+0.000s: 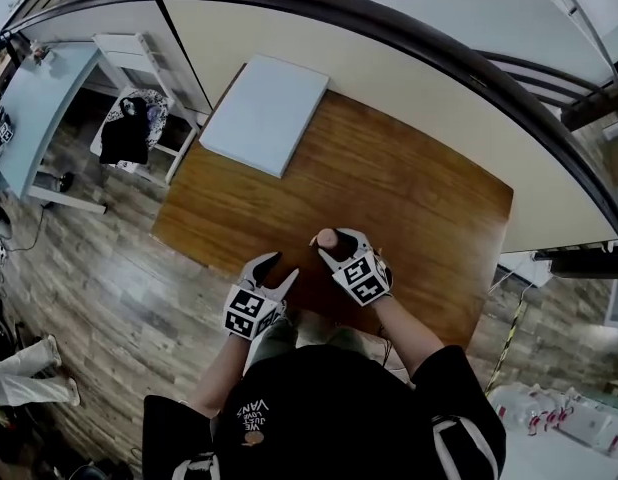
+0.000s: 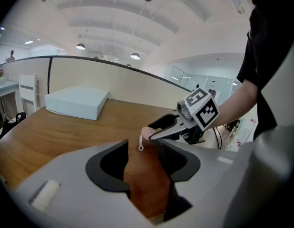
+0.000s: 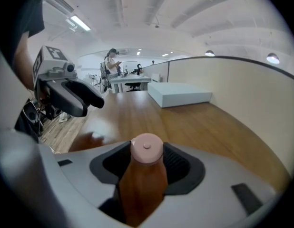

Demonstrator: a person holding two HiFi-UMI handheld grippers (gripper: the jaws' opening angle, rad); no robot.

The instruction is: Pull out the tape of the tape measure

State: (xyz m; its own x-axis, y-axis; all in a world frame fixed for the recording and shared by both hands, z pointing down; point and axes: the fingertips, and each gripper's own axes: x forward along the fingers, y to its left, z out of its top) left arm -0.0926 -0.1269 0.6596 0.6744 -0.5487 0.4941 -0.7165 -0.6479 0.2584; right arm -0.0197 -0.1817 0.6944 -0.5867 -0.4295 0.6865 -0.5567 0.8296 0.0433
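A small round pink tape measure sits between the fingertips of my right gripper, close to the wooden table's near edge. In the right gripper view the pink case fills the gap of the gripper and touches both pads. In the left gripper view a little white pull tab hangs from the case. My left gripper hovers just left of it, jaws apart and empty; only table shows in its gap.
A flat white box lies at the table's far left corner. A curved partition wall runs behind the table. A chair with dark clothing stands on the floor at left. A person stands far off.
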